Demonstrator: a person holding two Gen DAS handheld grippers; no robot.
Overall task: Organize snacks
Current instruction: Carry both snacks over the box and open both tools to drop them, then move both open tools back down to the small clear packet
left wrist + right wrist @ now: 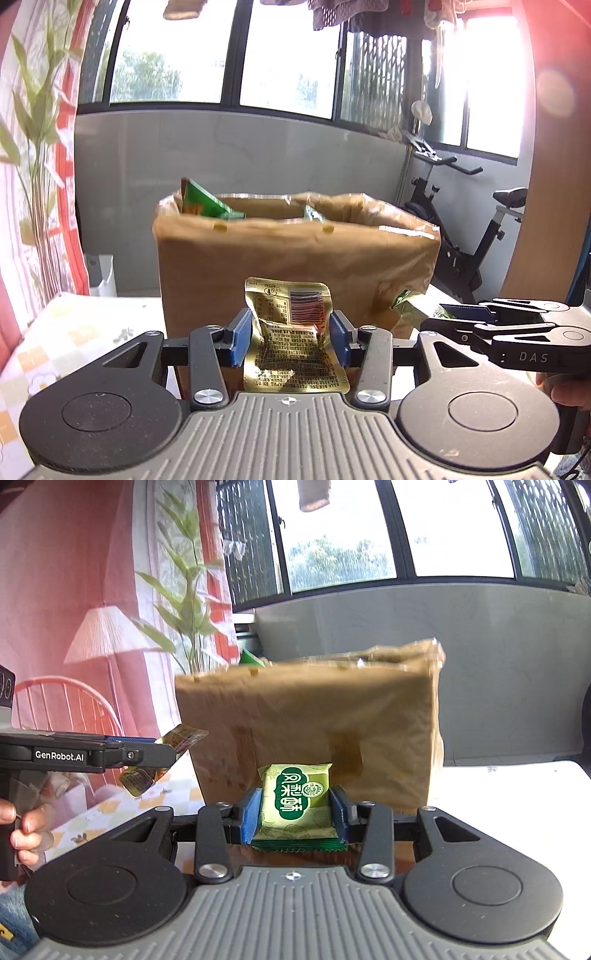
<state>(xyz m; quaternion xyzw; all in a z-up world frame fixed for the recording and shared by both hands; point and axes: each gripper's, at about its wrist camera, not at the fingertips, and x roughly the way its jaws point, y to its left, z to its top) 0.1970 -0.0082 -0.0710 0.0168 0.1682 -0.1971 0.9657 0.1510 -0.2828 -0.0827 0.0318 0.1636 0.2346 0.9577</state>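
Note:
My left gripper (291, 338) is shut on a crumpled gold snack packet (293, 343), its blue pads pressing both sides. My right gripper (295, 814) is shut on a green snack packet (295, 805) with white lettering. Both packets hang above the table in front of an open brown paper bag (295, 258), also in the right wrist view (314, 731). Green packets (201, 205) stick out of the bag's top. The right gripper with its green packet (410, 306) shows at the right of the left wrist view. The left gripper holding the gold packet (181, 738) shows at the left of the right wrist view.
The bag stands on a table with a pale checked cloth (55, 339). A person's hand (26, 830) grips the left handle. An exercise bike (465, 236) stands behind on the right. Curtains and a leafy plant (184, 602) are at the left, windows behind.

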